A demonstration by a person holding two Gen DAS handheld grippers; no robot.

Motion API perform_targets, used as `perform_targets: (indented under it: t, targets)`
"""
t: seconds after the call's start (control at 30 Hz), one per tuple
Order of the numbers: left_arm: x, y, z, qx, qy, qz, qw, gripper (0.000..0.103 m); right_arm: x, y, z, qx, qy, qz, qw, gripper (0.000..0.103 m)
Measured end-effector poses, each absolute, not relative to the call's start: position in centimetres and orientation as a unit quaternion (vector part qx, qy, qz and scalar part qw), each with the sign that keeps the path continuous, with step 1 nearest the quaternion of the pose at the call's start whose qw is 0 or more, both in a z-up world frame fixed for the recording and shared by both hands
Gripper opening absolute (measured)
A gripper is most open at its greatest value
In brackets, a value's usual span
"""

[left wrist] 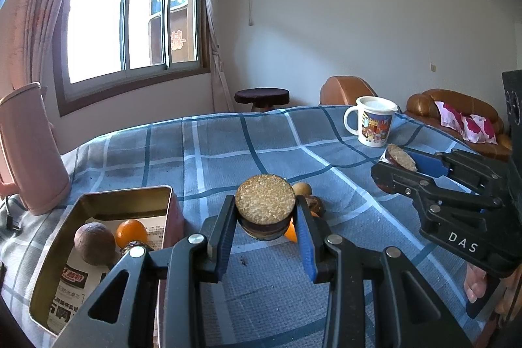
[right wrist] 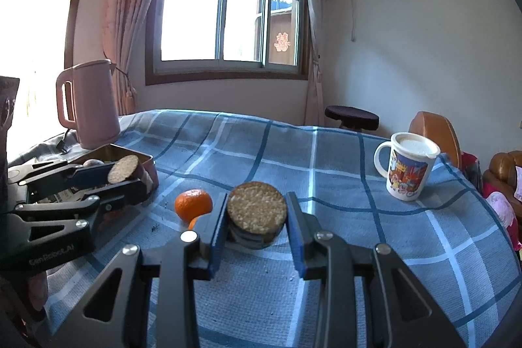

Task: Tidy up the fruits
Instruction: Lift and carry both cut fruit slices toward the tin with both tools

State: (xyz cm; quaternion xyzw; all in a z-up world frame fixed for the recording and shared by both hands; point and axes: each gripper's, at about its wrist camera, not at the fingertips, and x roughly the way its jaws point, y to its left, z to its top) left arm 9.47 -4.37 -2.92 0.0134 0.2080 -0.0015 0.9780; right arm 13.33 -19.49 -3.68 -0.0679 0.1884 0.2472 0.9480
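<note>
The left gripper [left wrist: 265, 204] pinches a round dark puck with a cork-like top [left wrist: 265, 196] between its blue-lined fingers, over the blue checked tablecloth [left wrist: 228, 145]. This puck hides most of the loose fruits behind it: a small tan round fruit [left wrist: 301, 187], a wrinkled brown fruit [left wrist: 315, 205] and an orange mandarin [left wrist: 290, 234], of which only a slice shows. On the left stands an open rectangular metal tin [left wrist: 107, 201], lined with printed paper, and in it lie a dull brown round fruit [left wrist: 94, 243] and a second orange [left wrist: 131, 233]. A pink electric kettle [left wrist: 29, 152] stands beyond the tin. The right gripper [right wrist: 256, 198] is pressed on a second cork-topped puck [right wrist: 256, 207] in the same way, well apart from the fruits. A white cartoon-printed mug with a lid [left wrist: 370, 123] stands at the far right of the table.
</note>
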Motion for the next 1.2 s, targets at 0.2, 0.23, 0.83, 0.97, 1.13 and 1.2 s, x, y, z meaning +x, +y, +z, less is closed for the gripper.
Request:
perform_targets:
  t: [0.2, 0.23, 0.83, 0.97, 1.13, 1.2]
  targets:
    - [9.1, -4.3, -2.8, 0.012, 0.198, 0.002, 0.98, 0.037, 13.0, -19.6, -3.6, -0.068, 0.179, 0.247, 0.95, 0.037]
    - [9.0, -4.3, -2.8, 0.012, 0.197, 0.003, 0.98, 0.037, 12.9, -19.6, -3.6, -0.068, 0.177, 0.246, 0.95, 0.037]
    - [8.0, -4.3, -2.4, 0.013, 0.172, 0.012, 0.985, 0.037, 12.1, -19.8, -3.2, -0.071, 0.155, 0.244, 0.955, 0.037]
    - [7.7, -4.3, -2.2, 0.015, 0.162, 0.017, 0.987, 0.037, 12.0, -20.0, -3.2, -0.069, 0.15, 0.243, 0.956, 0.037]
    - [7.3, -4.5, -2.2, 0.021, 0.15, 0.023, 0.988, 0.037, 12.0, -20.1, -3.1, -0.066, 0.144, 0.241, 0.957, 0.037]
    - [7.2, -4.5, -2.1, 0.022, 0.146, 0.025, 0.989, 0.037, 11.8, -20.1, -3.0, -0.066, 0.14, 0.24, 0.958, 0.037]
